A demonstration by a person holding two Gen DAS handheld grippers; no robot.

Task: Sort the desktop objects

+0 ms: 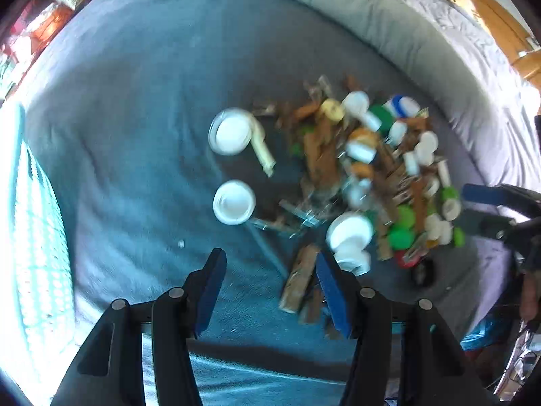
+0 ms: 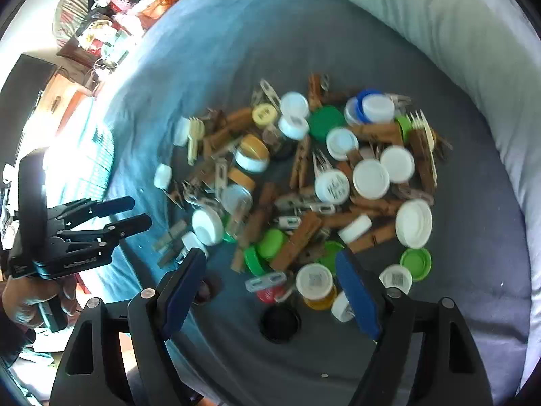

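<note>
A mixed pile of bottle caps, wooden clothespins and plastic forks lies on a blue-grey cloth; it also shows in the left wrist view. Two white lids sit apart to the pile's left. My left gripper is open and empty above the cloth, with a wooden clothespin beside its right finger. My right gripper is open and empty over the pile's near edge, above a red cap and a black cap.
A pale padded rim curves around the far and right side of the cloth. A turquoise perforated basket stands at the left. Room clutter lies beyond the far left. The left gripper also shows in the right wrist view.
</note>
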